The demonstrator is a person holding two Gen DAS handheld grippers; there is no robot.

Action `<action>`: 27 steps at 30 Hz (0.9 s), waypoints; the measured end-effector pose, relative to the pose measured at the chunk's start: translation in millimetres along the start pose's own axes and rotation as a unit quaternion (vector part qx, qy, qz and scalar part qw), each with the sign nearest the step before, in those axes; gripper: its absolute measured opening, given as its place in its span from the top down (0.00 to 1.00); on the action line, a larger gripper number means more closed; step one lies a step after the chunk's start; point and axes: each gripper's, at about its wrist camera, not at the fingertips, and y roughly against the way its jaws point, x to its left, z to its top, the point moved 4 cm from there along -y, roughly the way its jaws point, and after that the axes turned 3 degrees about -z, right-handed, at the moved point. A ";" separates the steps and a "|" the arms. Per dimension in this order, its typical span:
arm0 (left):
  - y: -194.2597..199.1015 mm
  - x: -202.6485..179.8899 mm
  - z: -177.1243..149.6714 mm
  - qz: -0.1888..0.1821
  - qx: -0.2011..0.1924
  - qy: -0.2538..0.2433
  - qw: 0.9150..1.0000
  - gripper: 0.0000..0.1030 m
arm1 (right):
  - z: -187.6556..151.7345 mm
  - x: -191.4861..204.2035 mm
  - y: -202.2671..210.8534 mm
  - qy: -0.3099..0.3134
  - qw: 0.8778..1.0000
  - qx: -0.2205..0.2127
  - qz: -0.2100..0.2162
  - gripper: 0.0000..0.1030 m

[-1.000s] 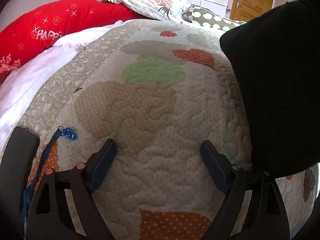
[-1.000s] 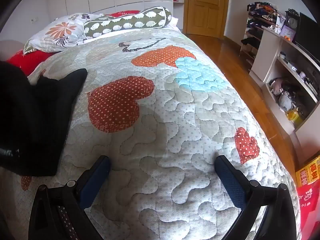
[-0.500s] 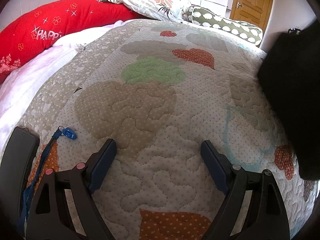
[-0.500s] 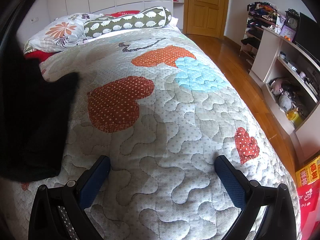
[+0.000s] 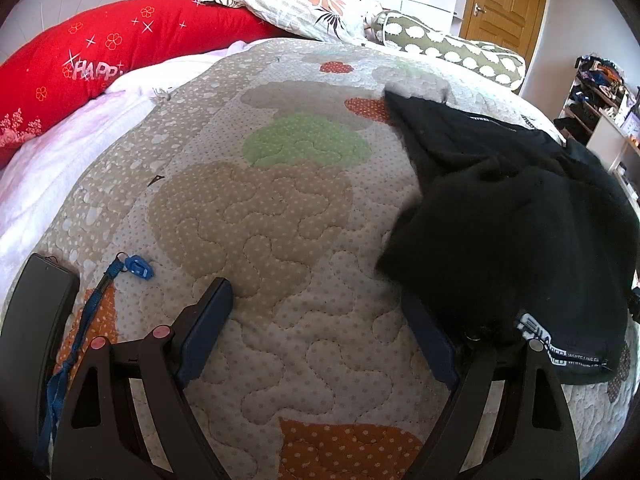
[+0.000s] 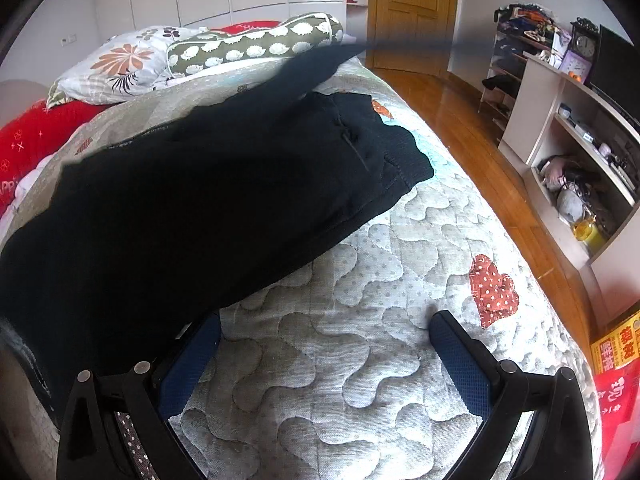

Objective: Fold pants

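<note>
The black pants [image 6: 192,200] lie crumpled across the quilt [image 6: 360,360], filling the frame's left. Both the left gripper [image 5: 320,320] and right gripper [image 6: 326,344] gape empty; bare quilt lies between their fingers.

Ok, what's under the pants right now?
The quilt, its hearts partly covered. The pants also drape over one finger of each claw. Anything else beneath is hidden.

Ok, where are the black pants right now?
The black fabric pants lie crumpled on the heart-patterned quilt, left of centre in the right wrist view and at the right in the left wrist view, draped over that gripper's right finger.
</note>
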 end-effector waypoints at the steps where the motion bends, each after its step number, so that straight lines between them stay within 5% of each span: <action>1: -0.5 0.2 0.1 -0.001 0.000 0.001 1.000 0.16 | 0.0 -1.0 0.4 0.000 1.000 0.000 0.000 0.00; 19: 3.4 -1.7 -1.8 -0.004 0.017 -0.010 1.000 0.15 | 2.8 3.8 0.0 0.001 1.000 0.000 -0.002 0.00; 27: 57.7 -9.0 -14.6 0.004 -0.013 0.007 1.000 0.15 | 0.7 4.8 10.0 0.014 1.000 0.011 0.012 0.00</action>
